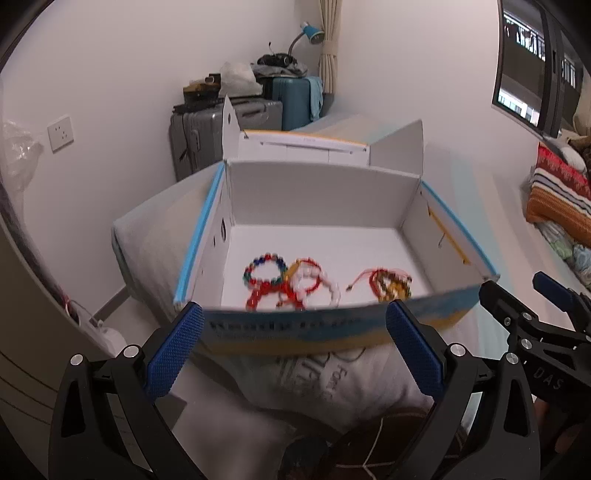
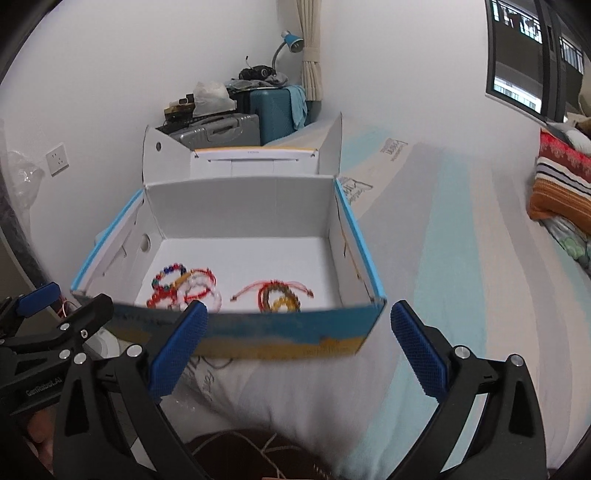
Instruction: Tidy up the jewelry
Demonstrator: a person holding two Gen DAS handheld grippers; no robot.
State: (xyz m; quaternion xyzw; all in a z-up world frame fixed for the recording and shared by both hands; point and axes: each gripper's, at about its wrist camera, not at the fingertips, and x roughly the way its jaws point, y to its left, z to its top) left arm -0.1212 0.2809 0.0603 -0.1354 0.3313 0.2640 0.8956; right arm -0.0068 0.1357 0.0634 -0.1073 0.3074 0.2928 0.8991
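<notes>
An open white cardboard box [image 1: 317,192] with blue and yellow outer sides sits on a bed; it also shows in the right wrist view [image 2: 240,199]. Inside lie several bead and cord bracelets: a multicoloured bead one [image 1: 264,270], red and white ones [image 1: 314,284], and a red-and-amber pile [image 1: 389,284]. In the right wrist view they lie in two clusters, left [image 2: 184,288] and right [image 2: 279,295]. My left gripper [image 1: 295,347] is open and empty, just short of the box's near wall. My right gripper [image 2: 299,343] is open and empty, at the same wall.
The bed [image 2: 461,258] has a striped pale blue and beige cover. Folded blankets [image 2: 561,184] lie at the far right. Suitcases [image 1: 225,129] with clutter and a blue lamp [image 1: 310,35] stand in the corner behind the box. The box's lid [image 1: 306,147] stands open behind it.
</notes>
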